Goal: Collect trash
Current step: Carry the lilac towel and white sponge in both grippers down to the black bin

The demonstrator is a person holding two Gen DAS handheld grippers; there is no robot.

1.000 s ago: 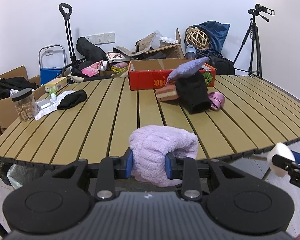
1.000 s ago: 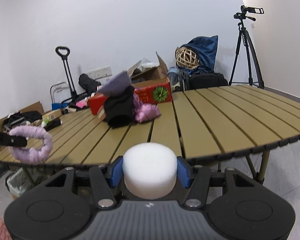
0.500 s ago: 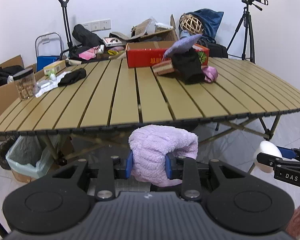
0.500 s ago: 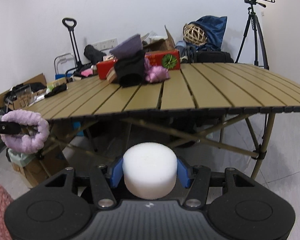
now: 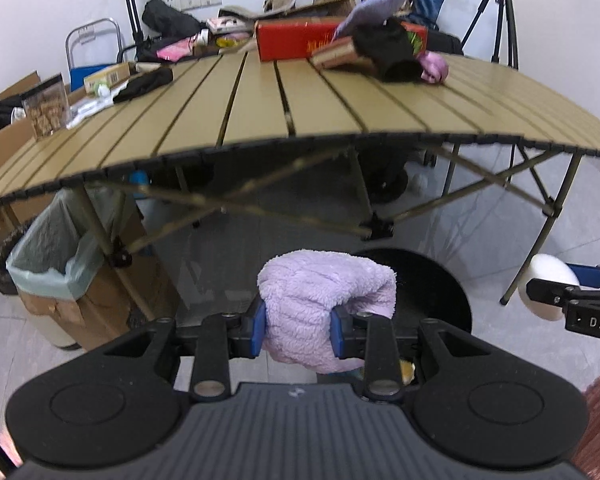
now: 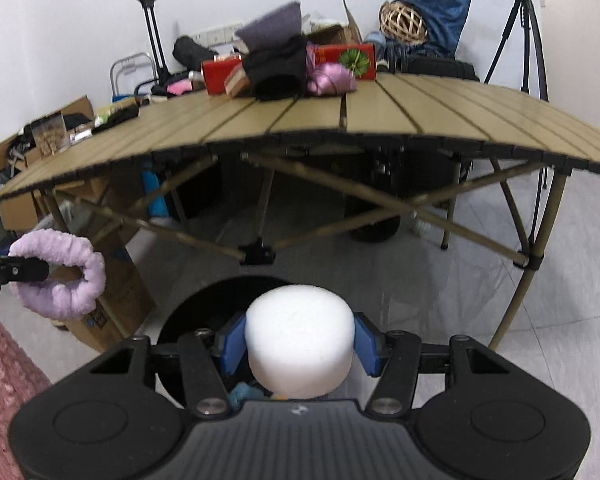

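Observation:
My left gripper [image 5: 298,326] is shut on a fluffy lilac cloth ring [image 5: 328,300], its blue pads pressing both sides. My right gripper [image 6: 300,346] is shut on a white foam cylinder [image 6: 300,320]. Both hang below the table's front edge, above a round black bin [image 5: 432,276] on the floor, whose dark opening [image 6: 204,300] lies right behind the held things. In the left wrist view the right gripper [image 5: 552,292] with the foam [image 5: 548,276] shows at the right edge. In the right wrist view the lilac ring [image 6: 68,264] hangs at the left.
The slatted tan table [image 5: 320,108] stands ahead, with crossed legs [image 6: 380,200] under it. A red box [image 5: 296,40], dark clothes and a jar lie on top. A cardboard box with a pale green bag liner [image 5: 60,256] stands left on the floor. A tripod [image 6: 528,40] is at the right.
Both grippers have sunk from table-top height to below the table's edge and tipped downward. The black bin has come into view. Both grips are unchanged.

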